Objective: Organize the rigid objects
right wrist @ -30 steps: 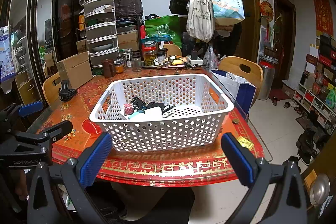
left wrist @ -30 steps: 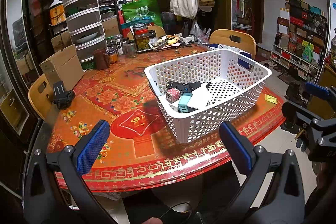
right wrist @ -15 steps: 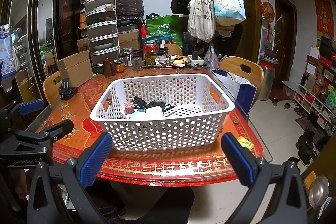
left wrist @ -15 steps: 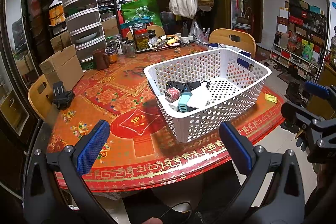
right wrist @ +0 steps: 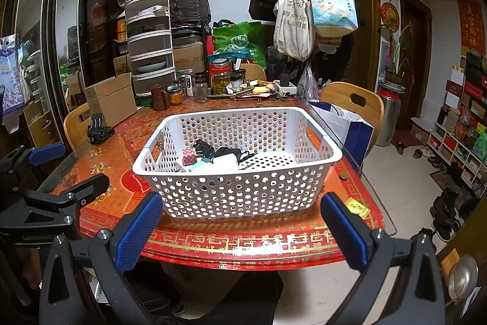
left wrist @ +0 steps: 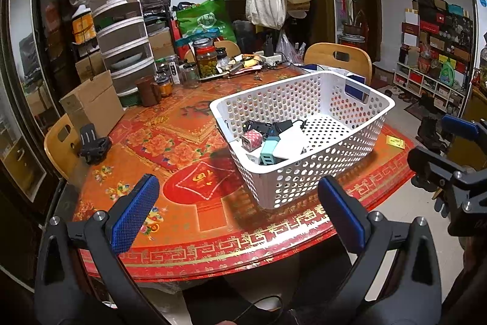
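A white perforated basket (left wrist: 359,139) (right wrist: 243,191) stands on the red patterned round table (left wrist: 188,221) (right wrist: 243,242). Inside it lie a pink checked cube (left wrist: 252,139) (right wrist: 188,155), a teal charger (left wrist: 269,151), a white block (left wrist: 289,144) (right wrist: 225,163) and black plugs with cables (left wrist: 271,127) (right wrist: 203,149). My left gripper (left wrist: 237,211) hangs open before the table's near edge, nothing between its blue pads. My right gripper (right wrist: 240,226) is open too, just in front of the basket's near wall. A black clamp-like object (left wrist: 92,144) (right wrist: 98,130) sits at the table's left edge.
Jars, a brown mug (left wrist: 148,90), a cardboard box (left wrist: 94,104) and a white drawer tower (left wrist: 121,36) crowd the table's far side. Wooden chairs (left wrist: 338,57) ring the table. A coat rack with bags (right wrist: 301,8) stands behind. A small yellow card (left wrist: 395,141) lies right of the basket.
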Available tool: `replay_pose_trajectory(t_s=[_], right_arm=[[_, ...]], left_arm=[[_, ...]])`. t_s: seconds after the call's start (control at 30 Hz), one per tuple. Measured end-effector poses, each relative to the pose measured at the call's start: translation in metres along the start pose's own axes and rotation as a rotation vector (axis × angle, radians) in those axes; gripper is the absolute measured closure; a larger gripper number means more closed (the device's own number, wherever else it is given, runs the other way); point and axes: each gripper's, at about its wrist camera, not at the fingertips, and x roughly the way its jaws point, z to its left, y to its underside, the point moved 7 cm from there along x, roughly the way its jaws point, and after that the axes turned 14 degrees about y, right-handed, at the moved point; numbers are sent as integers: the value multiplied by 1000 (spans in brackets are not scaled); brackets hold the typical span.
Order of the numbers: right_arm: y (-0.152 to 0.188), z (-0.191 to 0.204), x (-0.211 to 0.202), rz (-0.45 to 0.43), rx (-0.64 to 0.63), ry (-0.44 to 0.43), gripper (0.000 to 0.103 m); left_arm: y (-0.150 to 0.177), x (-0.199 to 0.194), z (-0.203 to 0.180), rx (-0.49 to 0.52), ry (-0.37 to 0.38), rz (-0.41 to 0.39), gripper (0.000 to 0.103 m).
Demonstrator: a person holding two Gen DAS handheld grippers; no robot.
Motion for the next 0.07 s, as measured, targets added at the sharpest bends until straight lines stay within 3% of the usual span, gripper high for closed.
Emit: replay_pose_trajectory(t_s=[0.07], right_arm=[[0, 1, 0, 1, 2, -9, 0]], left_arm=[[0, -1, 4, -10, 3, -2, 0]])
